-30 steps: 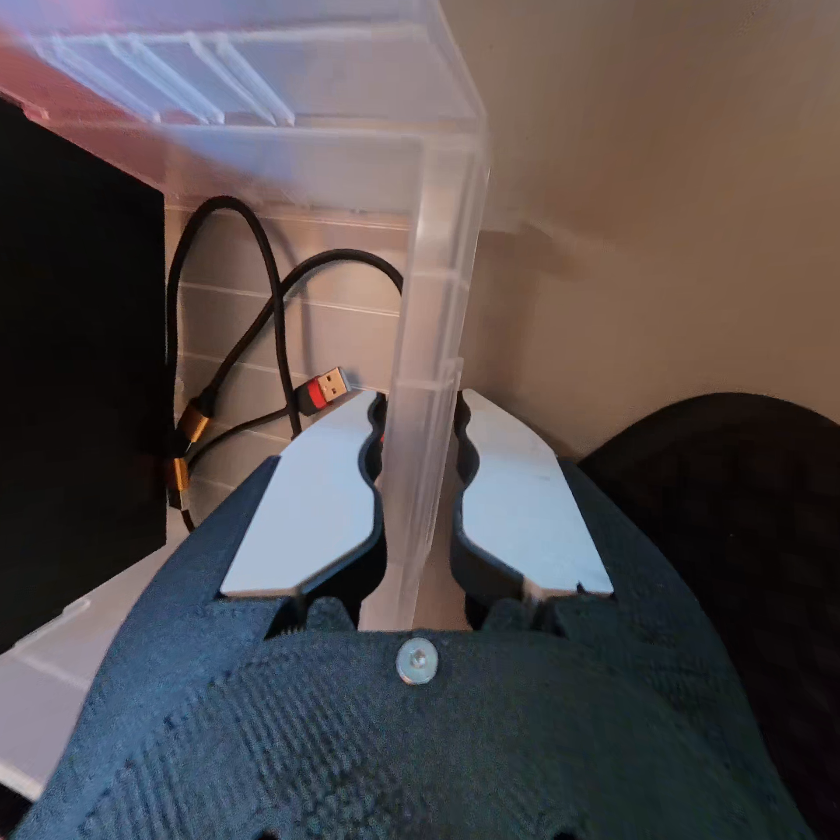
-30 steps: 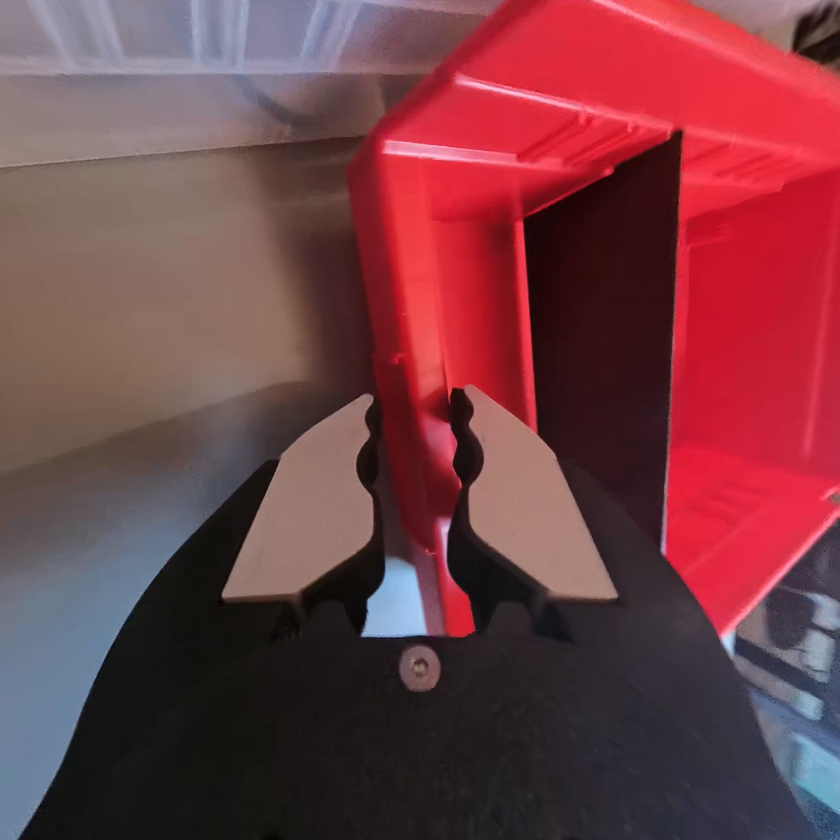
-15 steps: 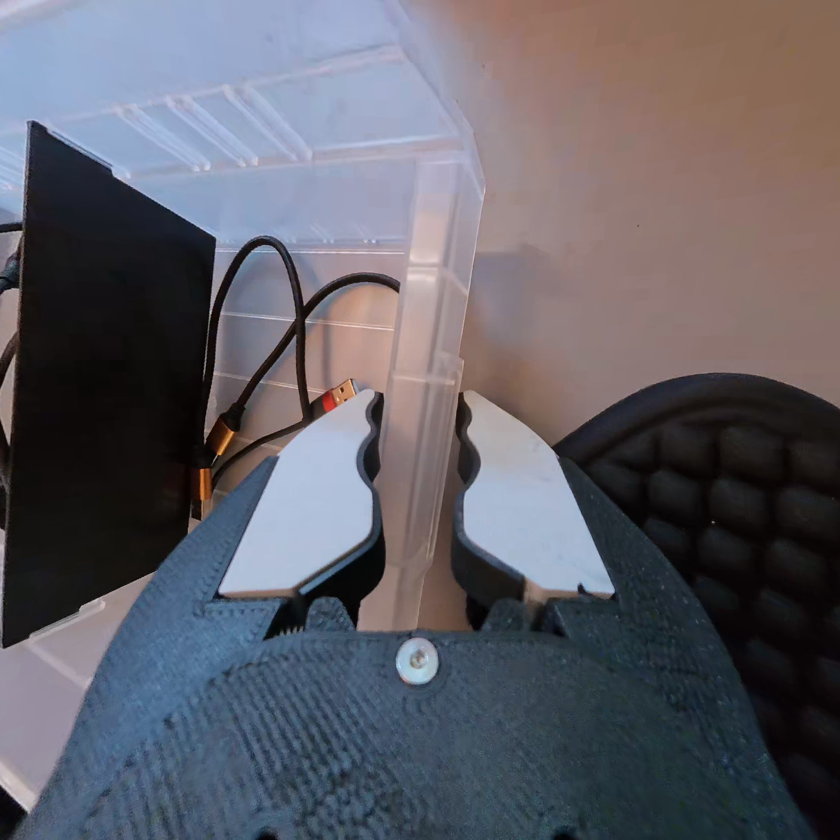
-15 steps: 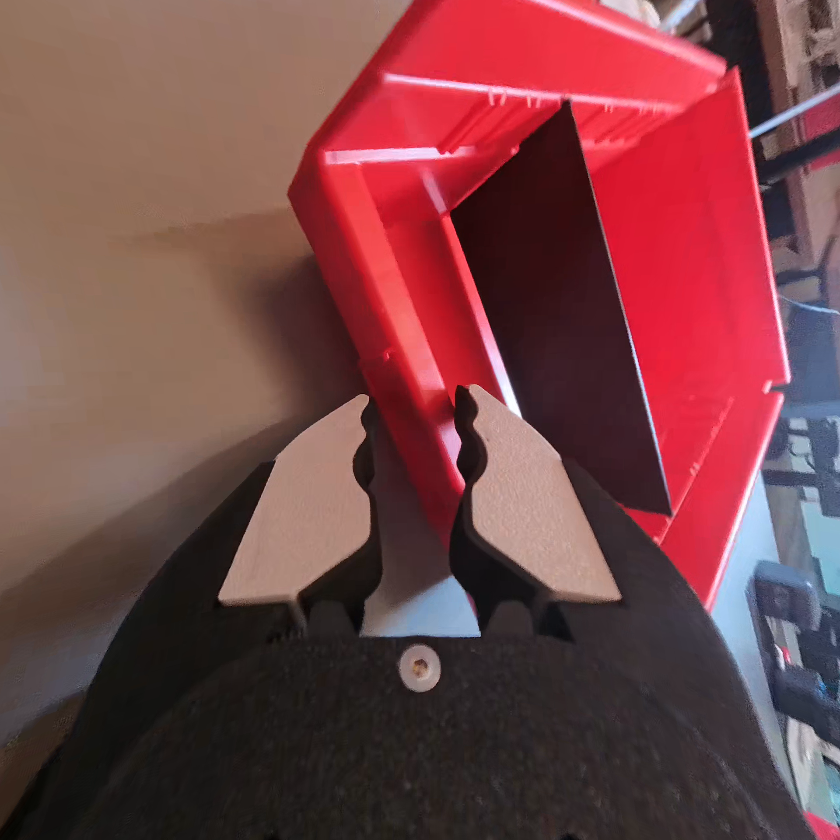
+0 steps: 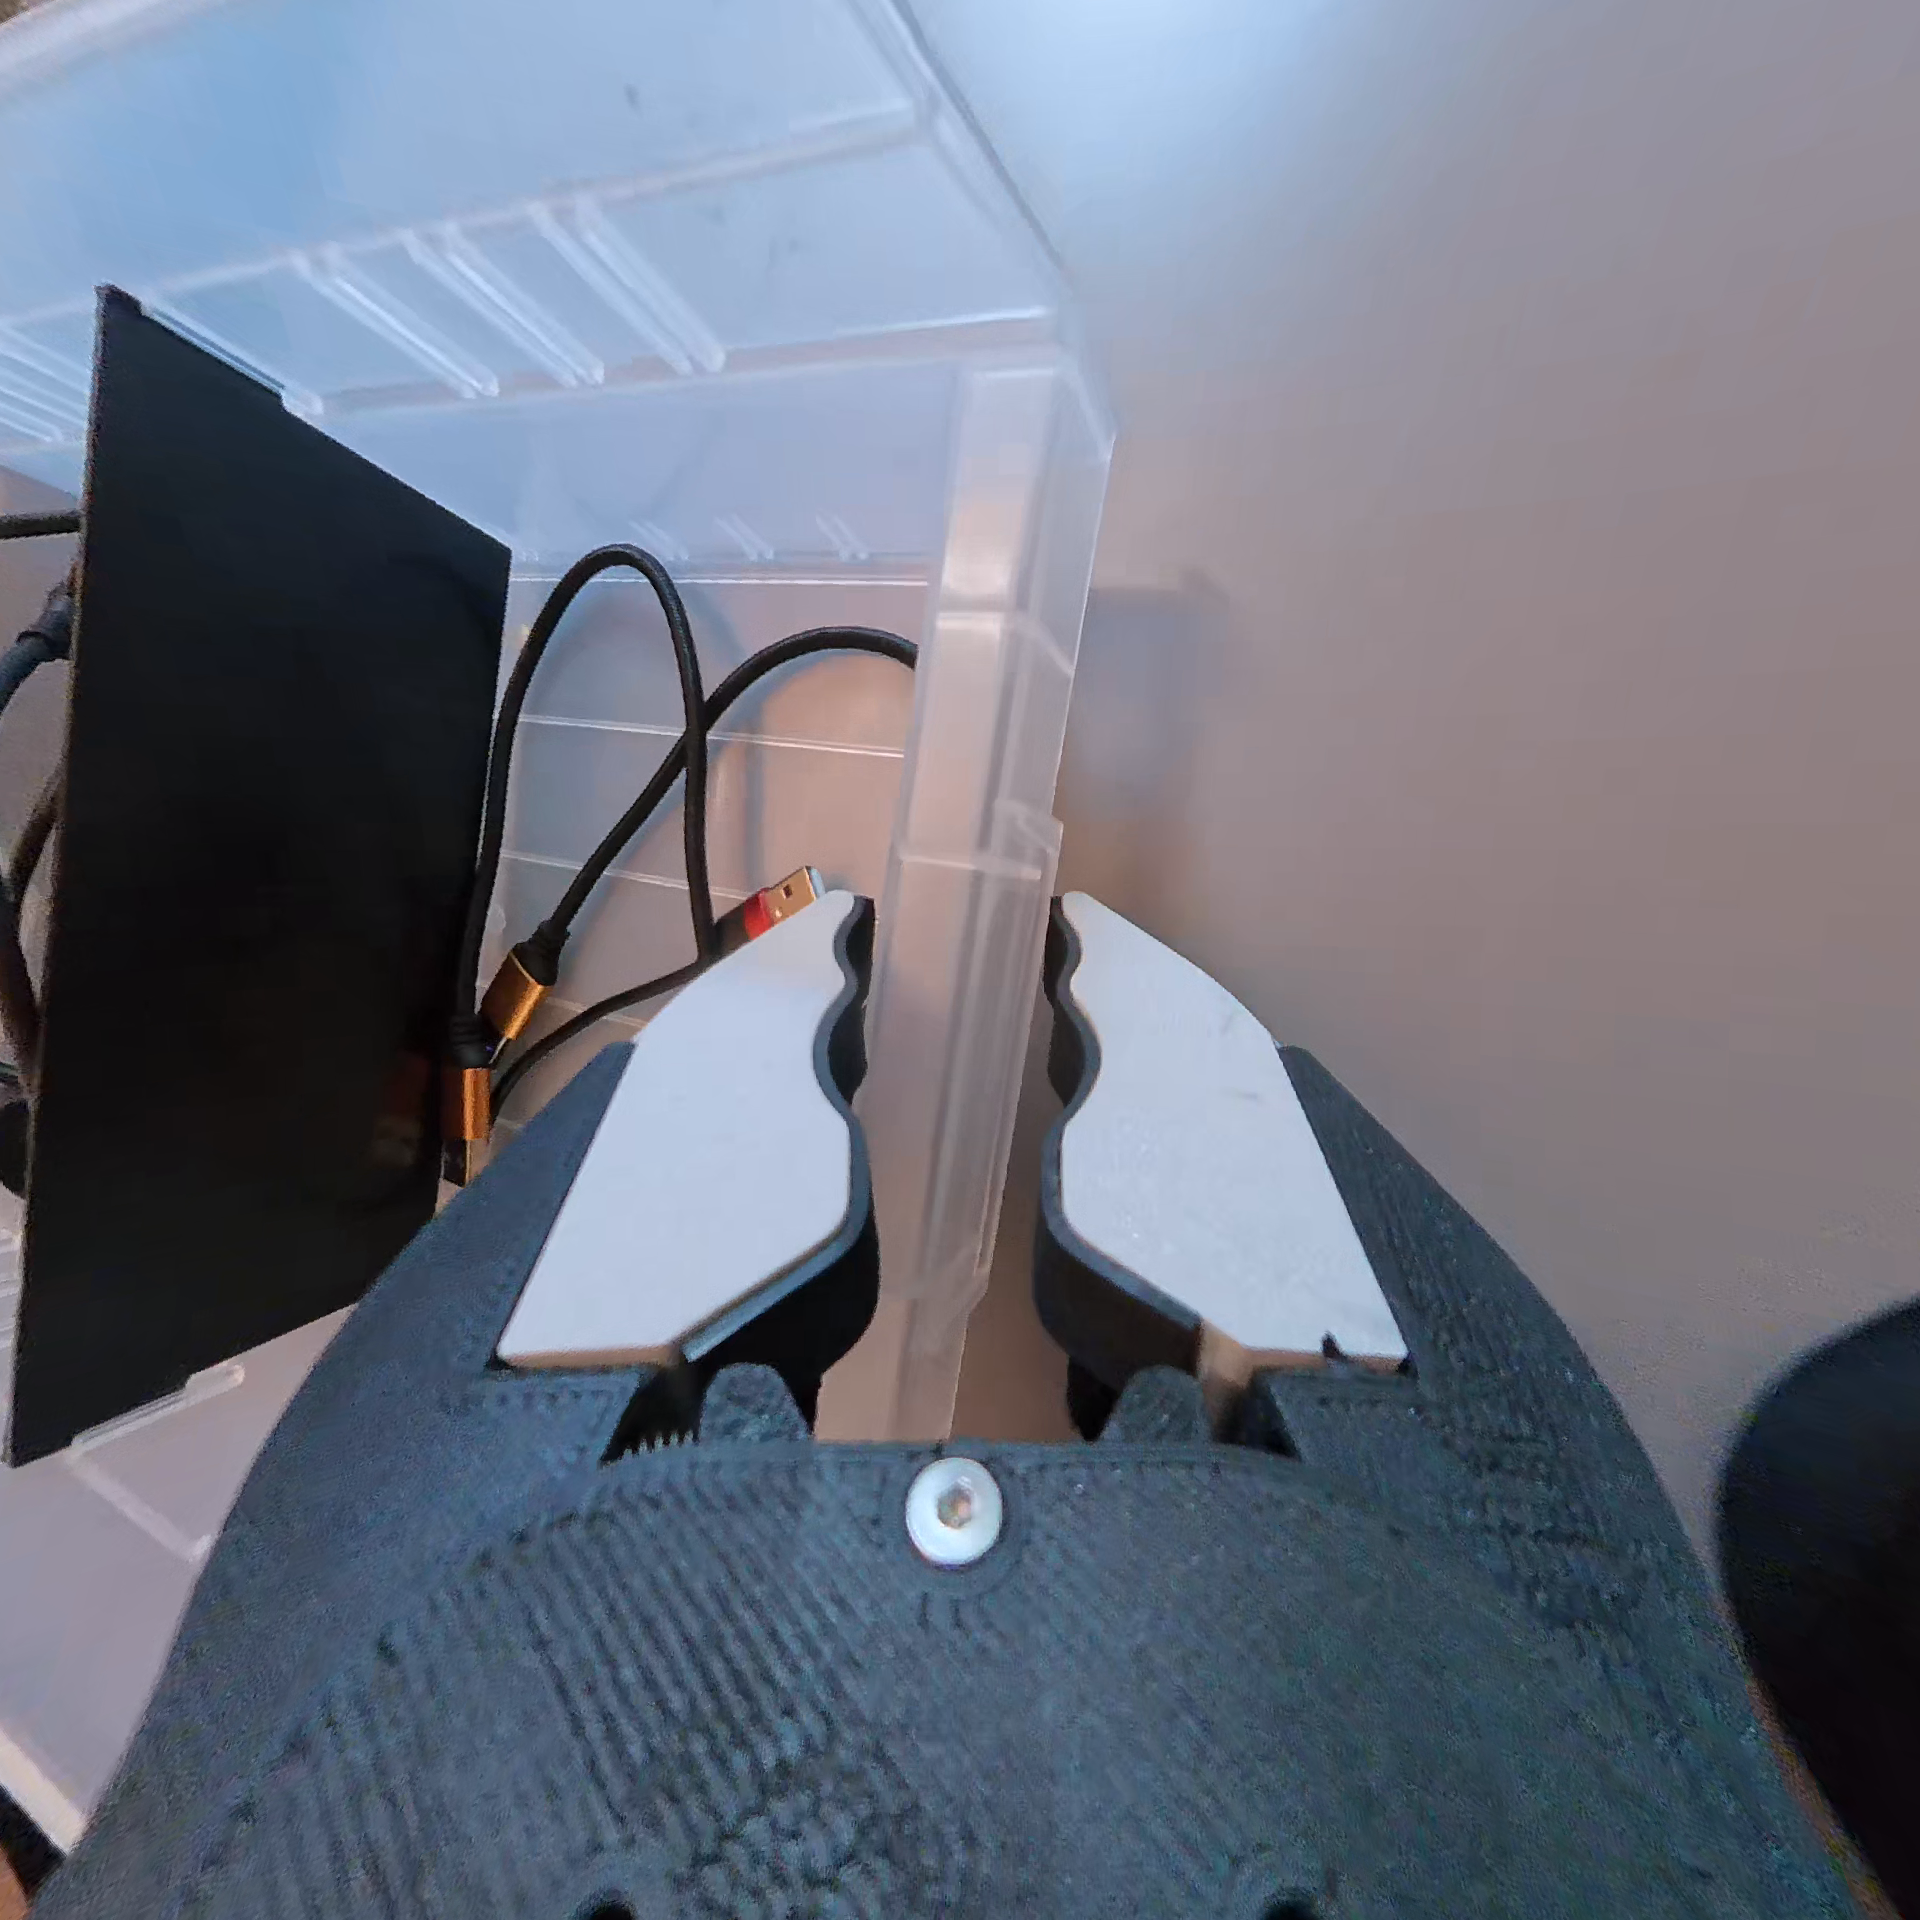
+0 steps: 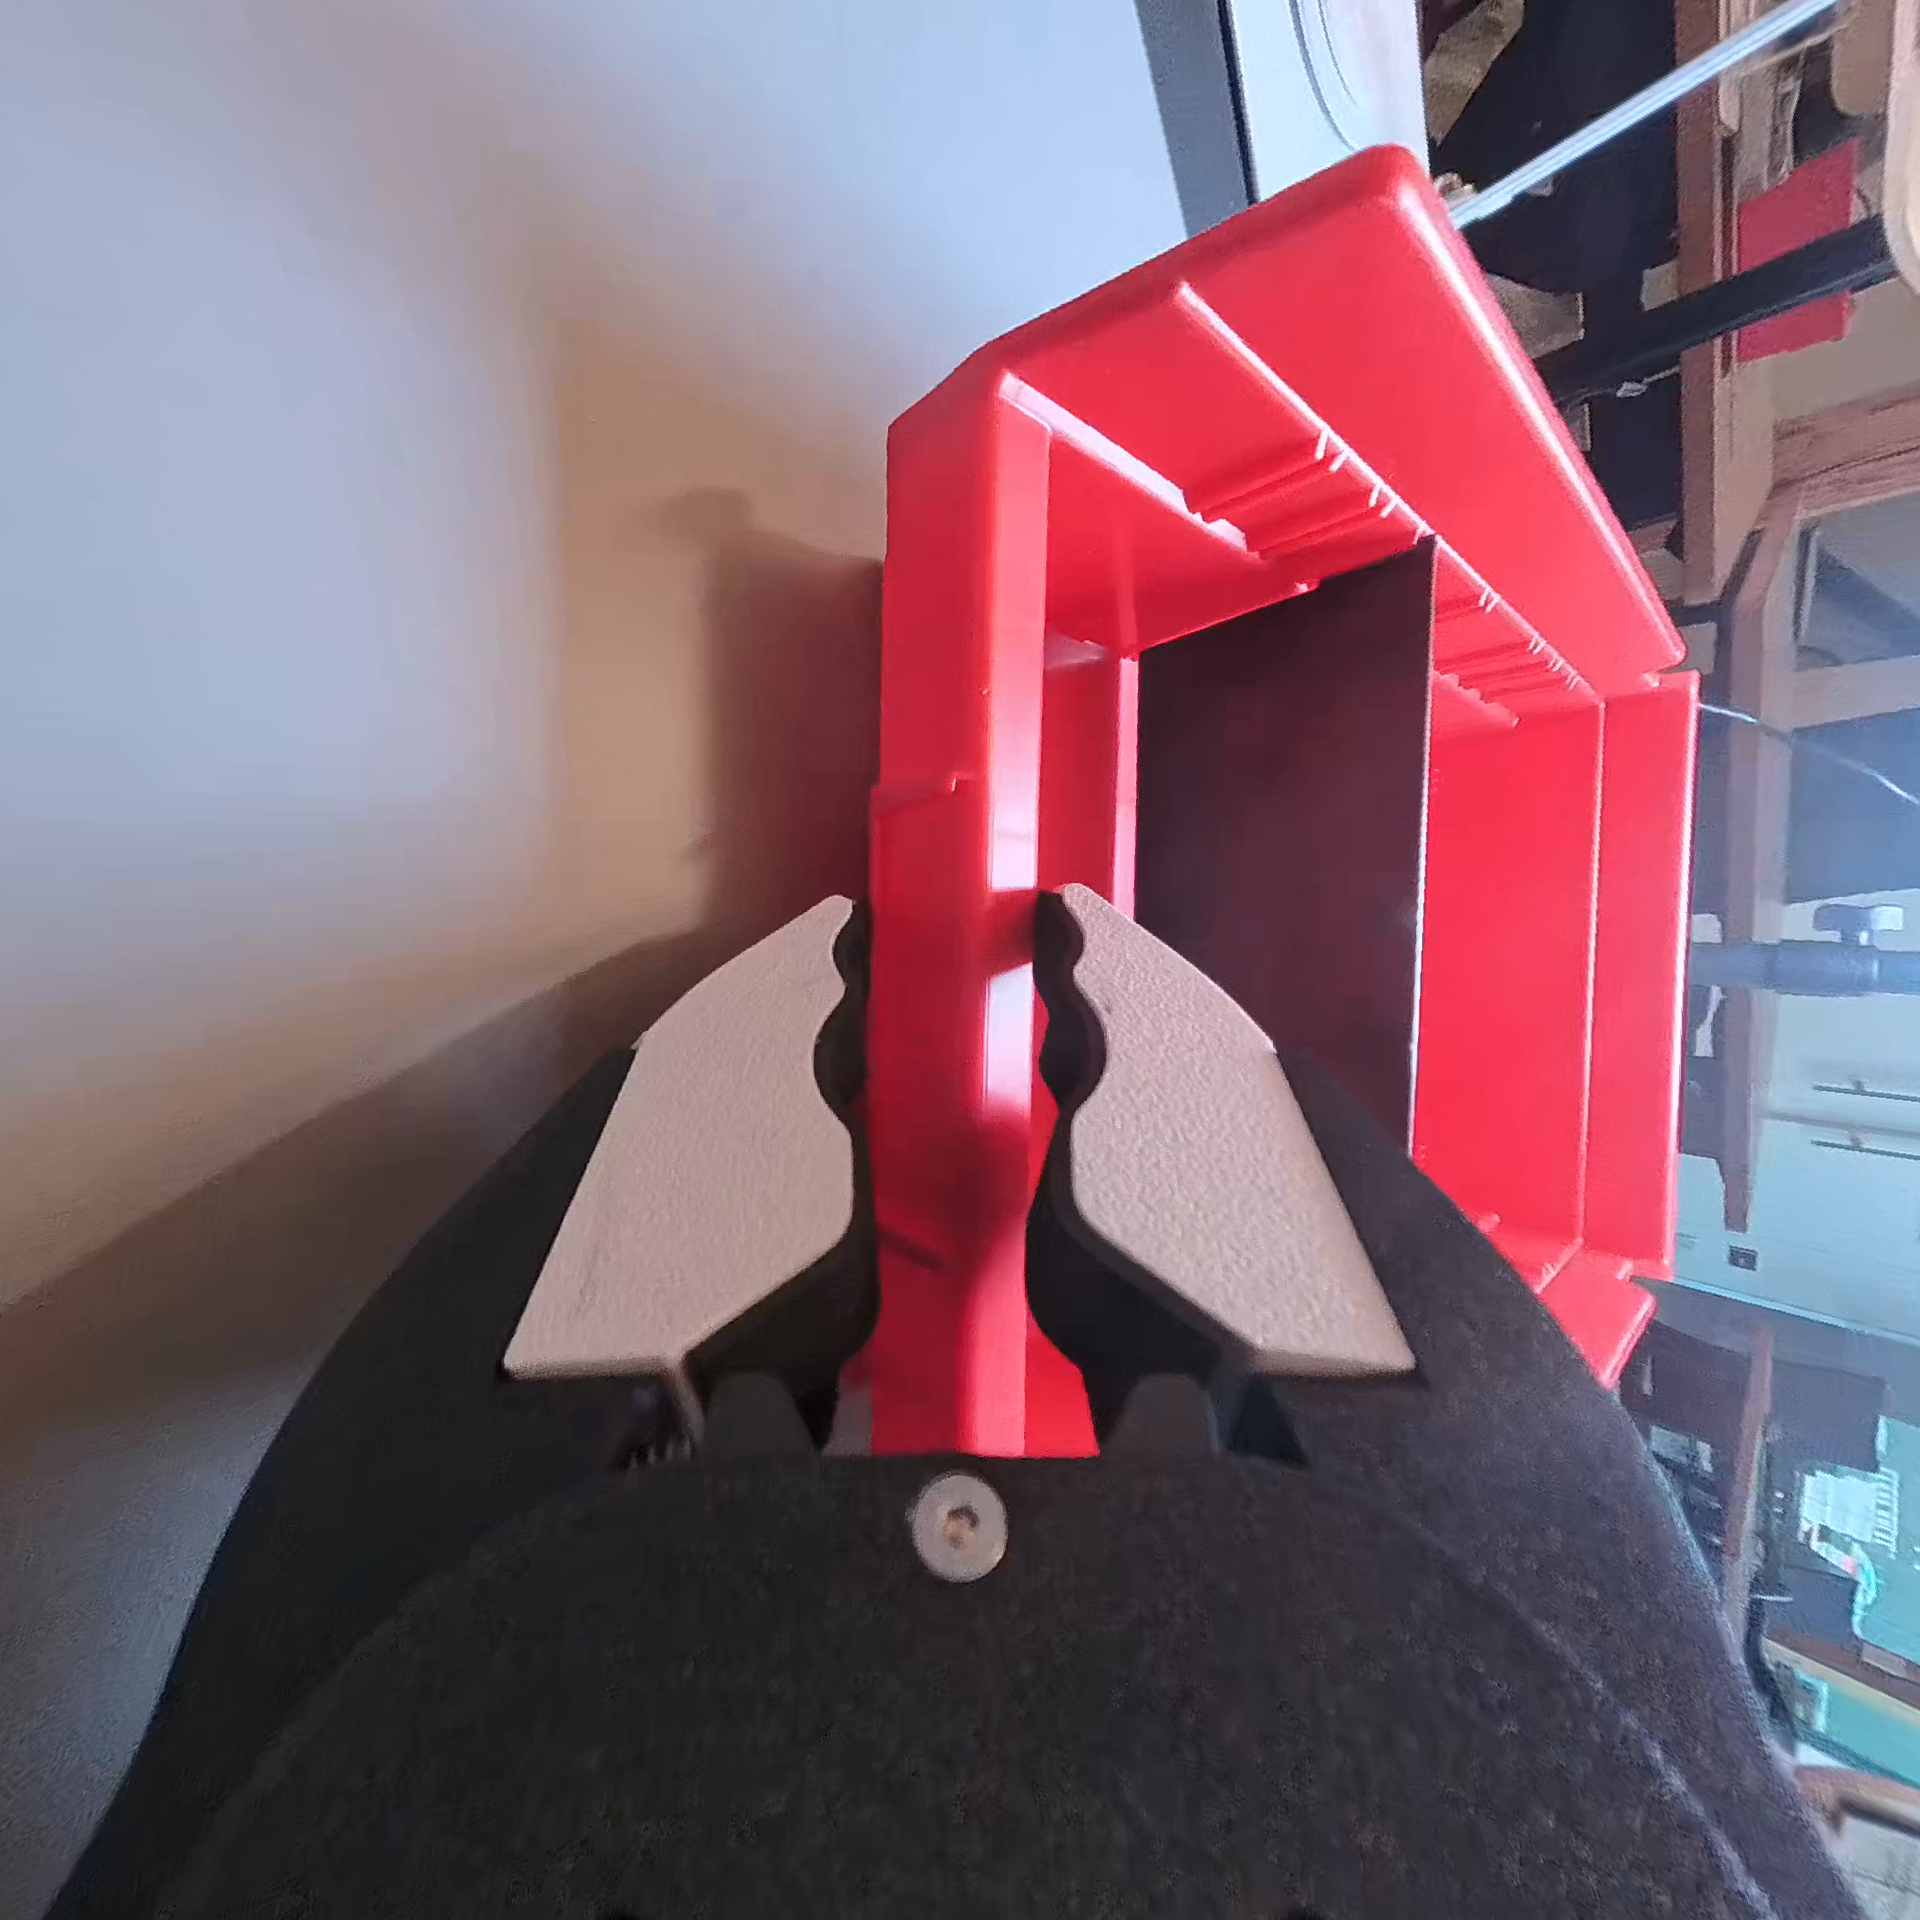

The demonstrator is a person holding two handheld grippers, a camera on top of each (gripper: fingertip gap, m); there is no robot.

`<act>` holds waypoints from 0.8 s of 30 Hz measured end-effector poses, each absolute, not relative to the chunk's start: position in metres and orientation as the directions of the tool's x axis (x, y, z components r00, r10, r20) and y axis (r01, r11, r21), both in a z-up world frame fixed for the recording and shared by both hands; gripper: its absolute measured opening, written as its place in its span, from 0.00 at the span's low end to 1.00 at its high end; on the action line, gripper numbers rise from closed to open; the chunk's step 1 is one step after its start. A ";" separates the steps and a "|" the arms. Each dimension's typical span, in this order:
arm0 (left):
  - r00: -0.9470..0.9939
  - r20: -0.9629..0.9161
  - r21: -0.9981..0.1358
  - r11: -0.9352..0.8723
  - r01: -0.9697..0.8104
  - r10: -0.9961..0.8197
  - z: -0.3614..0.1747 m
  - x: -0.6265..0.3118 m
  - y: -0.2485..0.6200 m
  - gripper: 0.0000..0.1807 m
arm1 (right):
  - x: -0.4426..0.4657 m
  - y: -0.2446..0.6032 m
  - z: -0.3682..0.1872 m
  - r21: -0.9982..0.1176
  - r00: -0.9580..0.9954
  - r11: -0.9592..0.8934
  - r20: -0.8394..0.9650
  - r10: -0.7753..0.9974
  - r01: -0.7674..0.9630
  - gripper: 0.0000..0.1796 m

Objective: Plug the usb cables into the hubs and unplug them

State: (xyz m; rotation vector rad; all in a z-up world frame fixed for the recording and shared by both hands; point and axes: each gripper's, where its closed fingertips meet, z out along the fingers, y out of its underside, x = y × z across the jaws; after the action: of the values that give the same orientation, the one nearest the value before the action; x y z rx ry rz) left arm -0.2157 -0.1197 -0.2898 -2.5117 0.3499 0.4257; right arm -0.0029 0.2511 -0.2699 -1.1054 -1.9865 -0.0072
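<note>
My left gripper point(image 5: 956, 914) is shut on the side wall of a clear plastic bin point(image 5: 977, 727). Inside the bin lie black braided USB cables point(image 5: 686, 727), one with a red USB plug point(image 5: 774, 909) by my left finger, others with orange connectors point(image 5: 514, 997). A black divider panel point(image 5: 260, 883) stands in the bin at left. My right gripper point(image 6: 945, 914) is shut on the wall of a red plastic bin point(image 6: 1299, 436), which holds a dark divider panel point(image 6: 1278, 883). No hub shows in either view.
A plain beige surface point(image 5: 1455, 623) lies behind the clear bin. A black cushioned object point(image 5: 1829, 1558) is at the lower right of the left wrist view. Wooden shelving and clutter point(image 6: 1818, 935) fill the right edge of the right wrist view. The gap from one gripper's tips to the other's is roughly 45 centimetres.
Both bins stay gripped while both views swing. The black cushion slid to the left view's right edge. The red bin wall now stands upright between my right fingers.
</note>
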 end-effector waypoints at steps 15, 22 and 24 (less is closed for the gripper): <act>0.926 -0.297 -0.711 -0.701 -0.053 0.232 -0.167 -0.318 -0.122 0.19 | -0.006 0.152 -0.204 -0.944 -0.049 0.227 0.222 0.974 0.241 0.04; 0.933 -0.315 -0.512 -0.859 -0.011 0.176 -0.211 -0.370 -0.100 0.19 | -0.004 0.161 -0.223 -0.952 -0.033 0.155 0.151 0.988 0.262 0.02; 0.944 -0.286 -0.476 -0.880 0.011 0.167 -0.222 -0.378 -0.094 0.16 | -0.003 0.162 -0.223 -0.951 -0.029 0.172 0.170 0.985 0.258 0.02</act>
State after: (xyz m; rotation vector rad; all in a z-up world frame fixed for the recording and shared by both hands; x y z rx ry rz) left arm -0.3783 -0.0935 -0.2217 -2.6147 -0.1270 0.4418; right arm -0.0030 0.1623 -0.2231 -1.2606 -1.4806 0.9470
